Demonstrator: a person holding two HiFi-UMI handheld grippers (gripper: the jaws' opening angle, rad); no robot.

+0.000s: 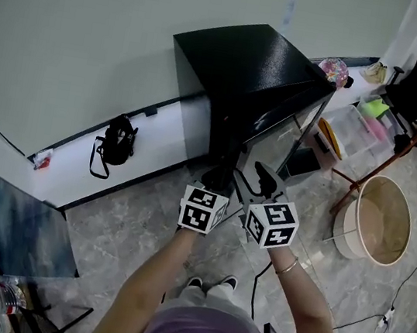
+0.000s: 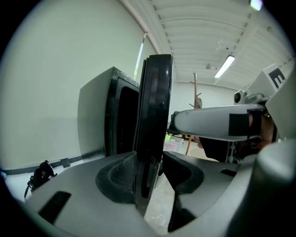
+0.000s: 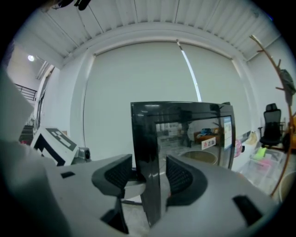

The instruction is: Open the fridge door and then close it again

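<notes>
- Nearest me are the two marker cubes, with the left gripper [image 2: 149, 169] and the right gripper [image 3: 150, 176] side by side just in front of the fridge [image 1: 249, 58].
- The fridge door [image 3: 194, 134] stands partly swung off the fridge, its free edge towards me and its hinge side on the fridge's far right.
- The left gripper's jaws are well apart and straddle that free edge. The door lies against one pad, with floor showing between it and the other, so I don't call it a clamp.
- The right gripper is much the same: its jaws are spread around the door's dark frame, one pad just beside it and a strip of light at the other. It has no firm hold either.
- I judge I'm mid-swing. From this moment I can't tell whether the door is on the opening leg or the closing one.
- Next I either pinch the edge or push with one pad. Either way I must follow the hinge's arc so the edge doesn't slip out of the jaws.
- In front of the fridge, the operator's feet stand near the door's sweep.
- Right of the fridge are a clear bin [image 1: 356, 126], a wooden stand [image 1: 363, 182] and a round tub [image 1: 379, 220]. They look clear of the sweep, though I can't be sure.
- Left of the fridge, a black bag [image 1: 116, 142] sits against the wall [image 1: 97, 27], well out of the way.
</notes>
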